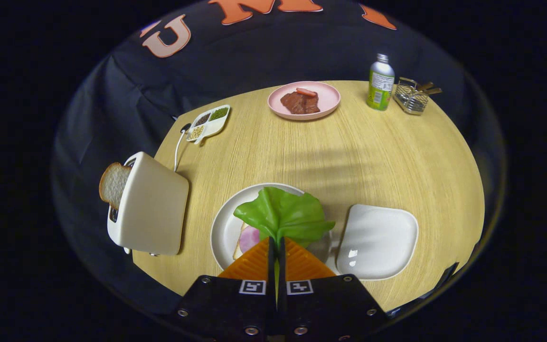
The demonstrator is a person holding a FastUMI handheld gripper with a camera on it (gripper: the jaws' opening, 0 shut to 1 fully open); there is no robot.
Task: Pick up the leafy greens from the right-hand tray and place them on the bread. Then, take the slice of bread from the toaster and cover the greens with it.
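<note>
Tool (277, 244) clamped on leafy greens (284, 213), over the plate (222, 228); bread (239, 247) beneath, likely under ham. Next: release, then fetch the slice (112, 183) from the toaster (152, 206).

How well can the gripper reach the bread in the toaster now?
Probably not yet: the gripper is shut on the greens over the plate. The toaster stands beside it, its bread sticking out uncovered.

Gripper (276, 242): two orange ribbed fingers (252, 263), pointing toward 12 o'clock, drawn together to a thin slit, clamped on a green leaf stem (278, 237). Black finger mounts behind at 6 o'clock.
</note>
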